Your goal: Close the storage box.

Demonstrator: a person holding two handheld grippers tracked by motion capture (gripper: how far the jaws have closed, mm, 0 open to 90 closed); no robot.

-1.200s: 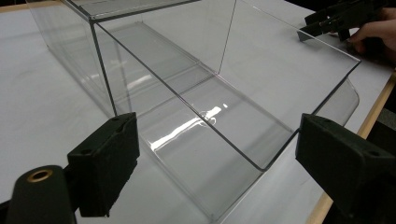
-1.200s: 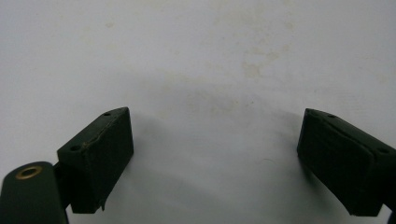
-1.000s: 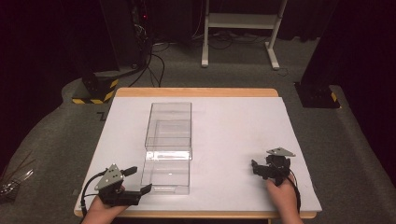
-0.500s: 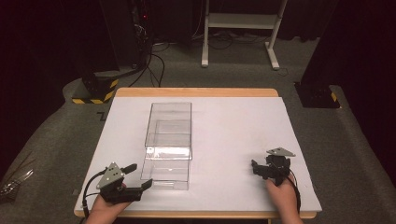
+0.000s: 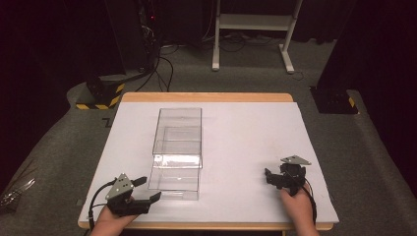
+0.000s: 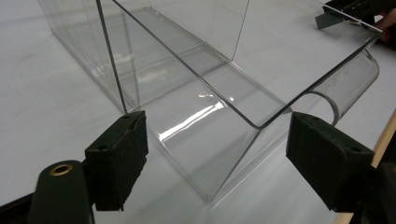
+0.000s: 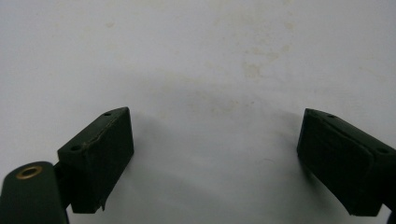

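Note:
A long clear plastic box (image 5: 178, 147) lies lengthwise on the white table top (image 5: 246, 132), left of the middle. My left gripper (image 5: 147, 189) sits at the box's near left corner. Its jaws have just been closing. In the left gripper view that corner of the clear box (image 6: 210, 140) stands between the left gripper (image 6: 224, 163) jaws, and neither pad touches it. My right gripper (image 5: 269, 176) rests near the table's front right, well apart from the box. In the right gripper view the right gripper (image 7: 215, 158) is open over bare white surface.
The table's wooden edge (image 5: 206, 97) shows at the back. Beyond it on the grey carpet are a white frame stand (image 5: 255, 29), cables (image 5: 162, 64) and a yellow-black striped base (image 5: 101, 93). Another dark base (image 5: 334, 101) sits at the right.
The left gripper's jaws have narrowed around the box's near corner. The right gripper has not moved.

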